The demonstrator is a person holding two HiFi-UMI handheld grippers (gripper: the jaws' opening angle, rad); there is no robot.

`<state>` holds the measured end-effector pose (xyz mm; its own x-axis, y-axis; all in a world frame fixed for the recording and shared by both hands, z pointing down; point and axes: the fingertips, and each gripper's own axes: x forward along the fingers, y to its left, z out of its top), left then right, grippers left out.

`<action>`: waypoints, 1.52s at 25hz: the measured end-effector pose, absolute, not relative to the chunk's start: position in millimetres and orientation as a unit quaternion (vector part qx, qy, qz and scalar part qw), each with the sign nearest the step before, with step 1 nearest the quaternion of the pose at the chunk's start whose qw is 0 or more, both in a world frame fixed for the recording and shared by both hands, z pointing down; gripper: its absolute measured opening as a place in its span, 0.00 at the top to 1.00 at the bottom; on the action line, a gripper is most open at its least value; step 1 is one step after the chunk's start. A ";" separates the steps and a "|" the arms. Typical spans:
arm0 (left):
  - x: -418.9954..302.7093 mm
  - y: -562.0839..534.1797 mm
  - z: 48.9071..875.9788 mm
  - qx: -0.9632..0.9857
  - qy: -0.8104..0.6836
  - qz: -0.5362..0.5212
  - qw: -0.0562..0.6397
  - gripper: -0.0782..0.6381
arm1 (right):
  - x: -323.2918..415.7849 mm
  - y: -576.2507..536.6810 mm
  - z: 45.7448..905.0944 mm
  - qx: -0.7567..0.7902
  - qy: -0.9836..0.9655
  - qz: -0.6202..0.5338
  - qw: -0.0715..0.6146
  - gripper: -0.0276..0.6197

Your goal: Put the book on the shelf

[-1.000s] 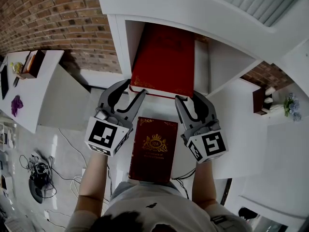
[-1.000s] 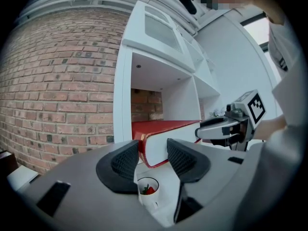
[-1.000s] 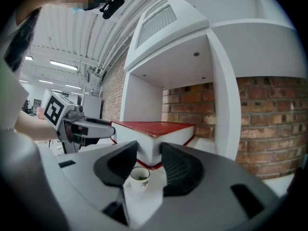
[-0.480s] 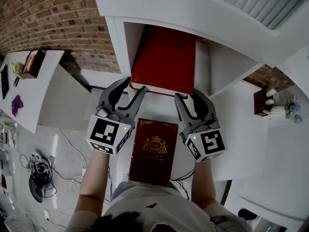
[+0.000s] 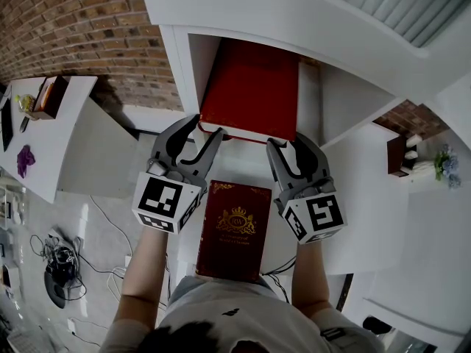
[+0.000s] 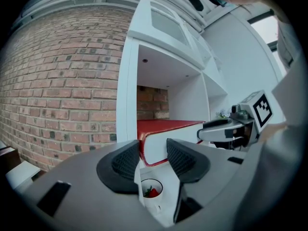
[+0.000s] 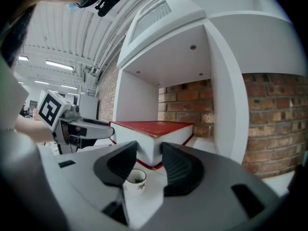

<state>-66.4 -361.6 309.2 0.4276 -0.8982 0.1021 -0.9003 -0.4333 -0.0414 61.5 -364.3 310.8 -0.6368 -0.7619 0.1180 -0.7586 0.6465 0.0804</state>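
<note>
A thick red hardcover book (image 5: 250, 87), plain on its top cover and with white page edges, is seen lying flat on the floor of a white shelf compartment (image 5: 185, 65) at 12 o'clock in the head view; its far part is taken in by the compartment, while its near edge is left projecting over the front lip toward the person; a brick wall (image 6: 152, 102) is shown behind the compartment's open back. The left gripper (image 5: 207, 129), grey and fitted with a square-marker cube, is held at the book's 7 o'clock corner; its jaws are spread wide, and that corner is seen in the gap between the ribbed pads in the left gripper view; neither pad is seen pressed against cover or pages. The right gripper (image 5: 288, 144) is held likewise at the 5 o'clock corner, its jaws spread too, with the corner framed between them and not pinched; whether the fingertips touch the book cannot be told. At 6 o'clock, between the two marker cubes, a second dark red book with a gold crest (image 5: 234, 226) is seen lying flat, clear of both pairs of jaws.
</note>
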 end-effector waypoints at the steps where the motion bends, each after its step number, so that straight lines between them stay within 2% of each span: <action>1: -66.5 -361.7 309.1 0.845 -0.532 0.054 0.010 0.63 | 61.3 -364.3 310.7 0.420 -0.905 -0.011 0.070 0.70; 11: -71.0 -350.7 311.4 0.840 -0.539 0.062 -0.005 0.66 | 63.3 -360.9 311.9 0.431 -0.900 -0.016 0.069 0.69; 16: -74.9 -339.4 308.5 0.838 -0.543 0.056 -0.009 0.74 | 69.8 -351.6 311.6 0.445 -0.893 -0.012 0.064 0.70; 19: -74.9 -331.6 307.0 0.838 -0.543 0.057 -0.009 0.79 | 70.7 -343.8 307.4 0.450 -0.891 -0.016 0.061 0.73; 23: -74.0 -320.5 302.6 0.840 -0.540 0.057 -0.014 0.83 | 69.6 -331.2 298.2 0.453 -0.890 -0.024 0.052 0.88; 26: -72.3 -311.2 298.3 0.843 -0.536 0.055 -0.018 0.84 | 65.4 -320.1 292.7 0.446 -0.893 -0.027 0.049 0.94; 38: -53.2 -264.6 285.5 0.864 -0.500 0.043 -0.028 0.87 | 48.0 -264.1 273.3 0.413 -0.910 -0.019 0.022 0.94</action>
